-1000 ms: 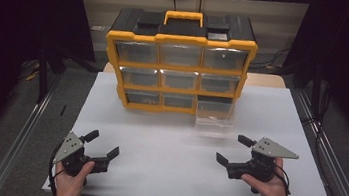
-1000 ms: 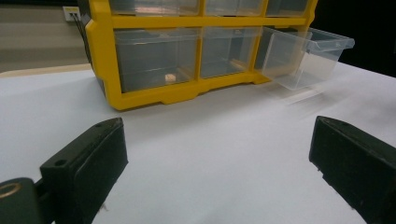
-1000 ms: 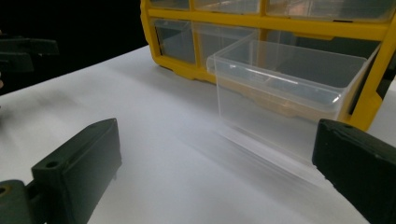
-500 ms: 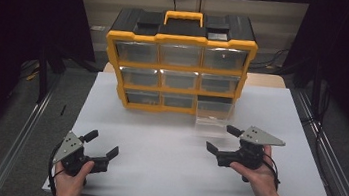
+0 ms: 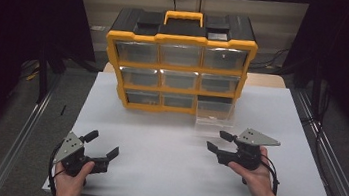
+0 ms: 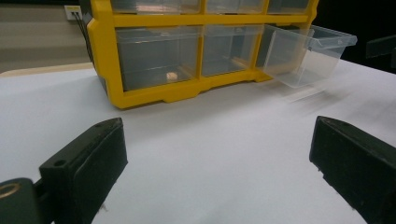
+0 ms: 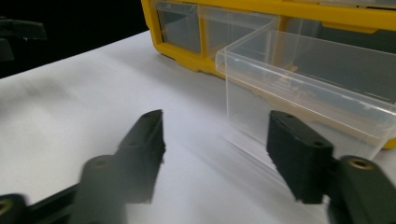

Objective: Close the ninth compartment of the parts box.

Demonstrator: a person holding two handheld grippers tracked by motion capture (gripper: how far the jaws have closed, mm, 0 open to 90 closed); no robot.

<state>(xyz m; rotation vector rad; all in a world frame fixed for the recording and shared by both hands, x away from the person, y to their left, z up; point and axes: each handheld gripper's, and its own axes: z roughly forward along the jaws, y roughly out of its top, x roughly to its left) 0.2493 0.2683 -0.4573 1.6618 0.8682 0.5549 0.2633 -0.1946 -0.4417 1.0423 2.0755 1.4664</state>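
White table, clear drawer faint, right gripper half-closing on nothing, left gripper apart

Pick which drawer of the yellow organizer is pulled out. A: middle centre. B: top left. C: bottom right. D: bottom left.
C: the clear drawer juts from the organizer's bottom-right slot onto the table, just ahead of the right gripper; the other drawers sit flush.

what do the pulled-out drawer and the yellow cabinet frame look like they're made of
The clear pulled-out drawer looks like thin, glossy transparent plastic: the cabinet and table show through its walls, and its rim catches light. The yellow drawer cabinet frame appears to be opaque moulded plastic, smooth with a slight sheen and rounded edges.
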